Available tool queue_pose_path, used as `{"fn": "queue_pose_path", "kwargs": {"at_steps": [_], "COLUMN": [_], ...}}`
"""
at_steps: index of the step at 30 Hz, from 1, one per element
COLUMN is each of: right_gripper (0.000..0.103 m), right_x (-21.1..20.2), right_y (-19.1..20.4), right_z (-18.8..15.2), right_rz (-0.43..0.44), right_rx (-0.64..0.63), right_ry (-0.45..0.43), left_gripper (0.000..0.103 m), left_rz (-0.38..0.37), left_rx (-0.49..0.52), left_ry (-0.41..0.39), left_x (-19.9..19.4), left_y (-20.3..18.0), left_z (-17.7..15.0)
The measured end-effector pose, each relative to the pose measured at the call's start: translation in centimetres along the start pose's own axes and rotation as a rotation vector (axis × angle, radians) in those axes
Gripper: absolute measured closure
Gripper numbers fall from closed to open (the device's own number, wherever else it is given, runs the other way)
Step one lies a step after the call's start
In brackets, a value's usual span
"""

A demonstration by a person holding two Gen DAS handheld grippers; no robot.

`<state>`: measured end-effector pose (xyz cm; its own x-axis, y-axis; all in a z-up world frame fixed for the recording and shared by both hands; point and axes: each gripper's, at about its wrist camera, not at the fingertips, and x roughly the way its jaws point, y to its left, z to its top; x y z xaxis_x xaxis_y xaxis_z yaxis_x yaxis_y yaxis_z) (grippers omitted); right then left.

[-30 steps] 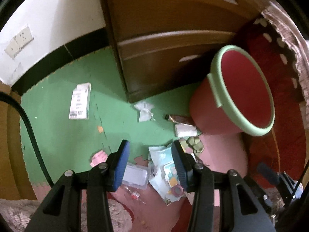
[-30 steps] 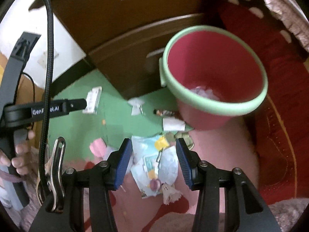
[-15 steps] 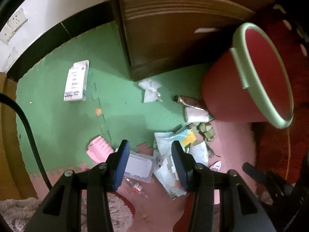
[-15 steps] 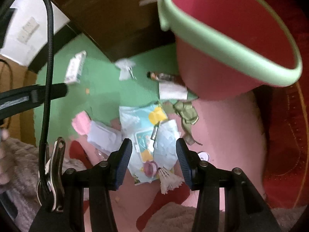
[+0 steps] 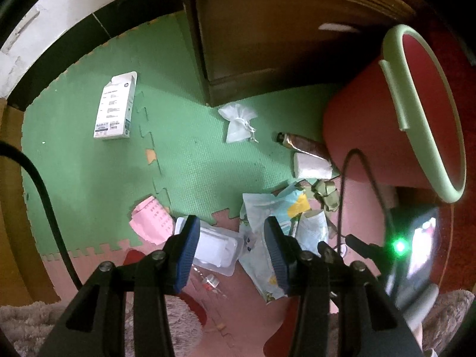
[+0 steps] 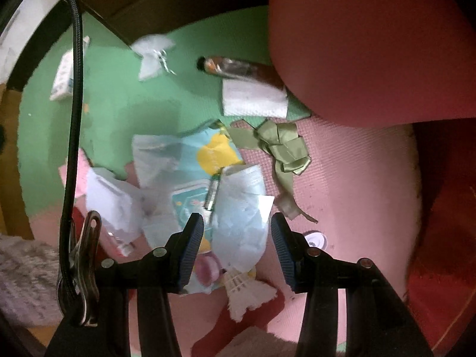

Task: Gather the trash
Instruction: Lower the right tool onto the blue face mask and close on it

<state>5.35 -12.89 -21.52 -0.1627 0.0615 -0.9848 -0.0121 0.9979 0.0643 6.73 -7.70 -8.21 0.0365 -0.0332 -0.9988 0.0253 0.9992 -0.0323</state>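
A red bin with a pale green rim (image 5: 416, 104) stands on the floor at the right; its red wall (image 6: 372, 44) fills the top right of the right wrist view. Trash lies on green and pink foam mats: a light blue wrapper (image 6: 241, 217), a colourful packet (image 6: 214, 151), a clear plastic tray (image 5: 214, 248), a pink paper (image 5: 151, 223), an olive ribbon (image 6: 282, 145), a folded tissue (image 6: 253, 99), a brown tube (image 6: 235, 67), a white pouch (image 5: 238, 122), a white box (image 5: 116, 110). My left gripper (image 5: 232, 253) is open above the tray. My right gripper (image 6: 236, 247) is open, low over the blue wrapper.
A dark wooden cabinet (image 5: 267, 29) stands behind the trash. A red rug (image 6: 446, 238) lies at the right. A shuttlecock (image 6: 244, 291) and a small cap (image 6: 315, 239) lie near my right gripper. A fluffy rug (image 5: 29, 321) is at the near left.
Both grippers have tilted down and moved closer to the trash pile. The right one has dropped below the bin's rim, toward the blue wrapper. Both stay open.
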Motion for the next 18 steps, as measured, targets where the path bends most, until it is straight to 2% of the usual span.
{"fn": "queue_pose_path", "kwargs": {"at_steps": [6, 9, 18], "right_gripper": [0.055, 0.053, 0.052], "right_x": [2.7, 3.8, 5.6], "right_y": [-1.2, -1.6, -2.1], "right_z": [0.2, 0.2, 0.3], "right_rz": [0.035, 0.079, 0.086], "right_rx": [0.036, 0.062, 0.067], "right_ry": [0.054, 0.088, 0.125], "left_gripper": [0.056, 0.056, 0.056], "left_rz": [0.011, 0.013, 0.014], "left_rx": [-0.016, -0.029, -0.025], "left_ry": [0.03, 0.037, 0.034], "left_x": [1.3, 1.6, 1.8], "left_y": [0.2, 0.4, 0.0], "left_z": [0.1, 0.0, 0.1]}}
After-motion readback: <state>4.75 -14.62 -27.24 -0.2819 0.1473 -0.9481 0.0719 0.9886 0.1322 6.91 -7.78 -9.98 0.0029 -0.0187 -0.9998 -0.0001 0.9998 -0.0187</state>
